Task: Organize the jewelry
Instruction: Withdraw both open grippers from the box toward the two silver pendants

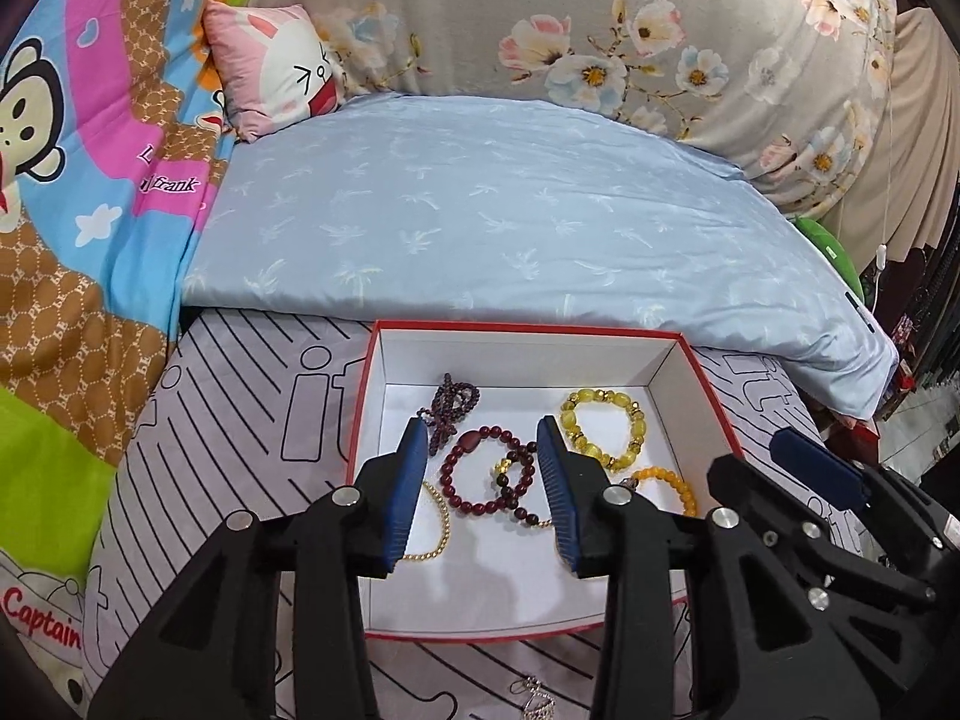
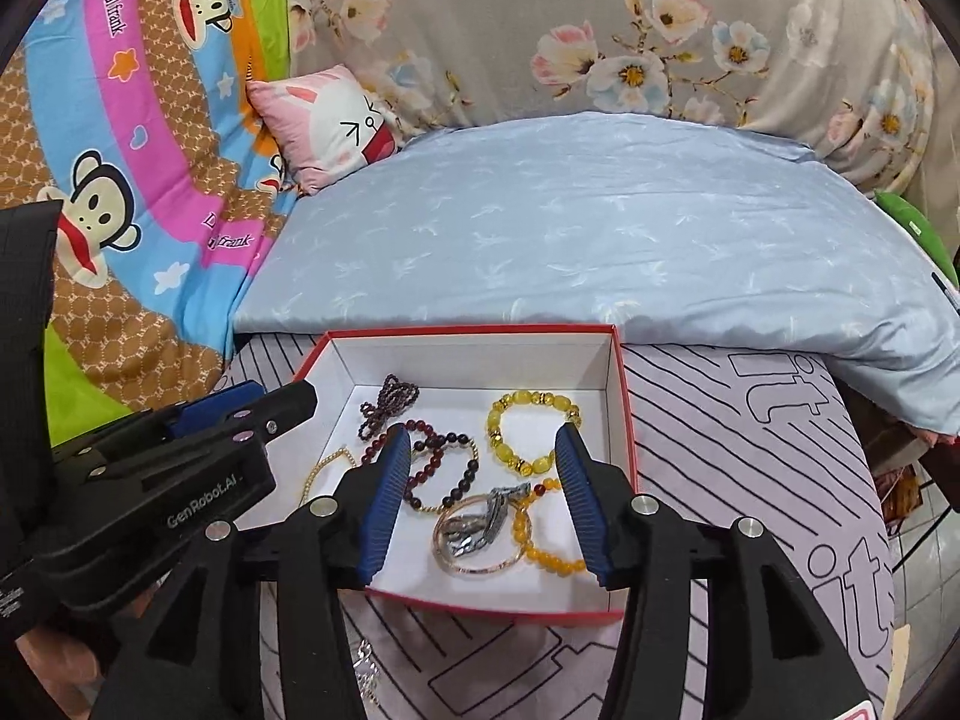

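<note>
One red-rimmed white cardboard box (image 2: 624, 420) sits on the bed's striped sheet, its long axis running away from the cameras. Inside lie seven pieces, among them two yellow bead bracelets (image 2: 531, 432) and one rose-gold bangle (image 2: 480, 567). Left claw (image 1: 483, 492) and right claw (image 2: 480, 495) hover over it, both apart and empty.

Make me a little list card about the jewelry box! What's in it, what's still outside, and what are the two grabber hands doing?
box: red box with white inside, open, on a striped sheet
inside: yellow bead bracelet, orange bead bracelet, dark red bead bracelet, purple bead strand, thin gold chain, rose-gold bangle with a silver piece
outside: small silver piece on the sheet, in front of the box
left gripper: open, over the box, holding nothing
right gripper: open, over the box, holding nothing
</note>
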Motion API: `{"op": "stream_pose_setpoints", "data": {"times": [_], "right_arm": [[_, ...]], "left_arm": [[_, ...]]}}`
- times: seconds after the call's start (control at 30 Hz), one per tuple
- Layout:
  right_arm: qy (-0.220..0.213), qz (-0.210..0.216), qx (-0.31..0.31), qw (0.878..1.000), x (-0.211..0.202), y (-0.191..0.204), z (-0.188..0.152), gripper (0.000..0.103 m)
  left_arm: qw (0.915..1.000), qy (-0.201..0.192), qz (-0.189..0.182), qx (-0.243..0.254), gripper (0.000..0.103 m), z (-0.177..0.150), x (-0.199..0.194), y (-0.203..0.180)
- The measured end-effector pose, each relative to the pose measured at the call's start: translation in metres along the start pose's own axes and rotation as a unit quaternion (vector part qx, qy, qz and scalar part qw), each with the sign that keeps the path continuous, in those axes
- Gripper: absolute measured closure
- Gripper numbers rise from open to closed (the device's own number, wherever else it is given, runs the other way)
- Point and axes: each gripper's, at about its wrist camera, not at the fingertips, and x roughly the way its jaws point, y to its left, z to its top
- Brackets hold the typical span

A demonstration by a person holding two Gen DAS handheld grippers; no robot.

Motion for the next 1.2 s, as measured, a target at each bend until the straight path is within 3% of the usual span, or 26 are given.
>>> {"op": "stream_pose_setpoints", "data": {"times": [0.4, 1.2], "right_arm": [[-0.008, 0.002, -0.004, 1.000, -0.042, 0.016, -0.032, 0.053], [0.010, 0.002, 0.021, 1.000, -0.087, 0.013, -0.090, 0.053]], "left_arm": [[0.9998, -0.014, 0.009, 0.014, 0.067, -0.027, -0.041, -0.006], [0.9999, 0.010, 0.006, 0.006, 0.067, -0.092, -0.079, -0.010]]}}
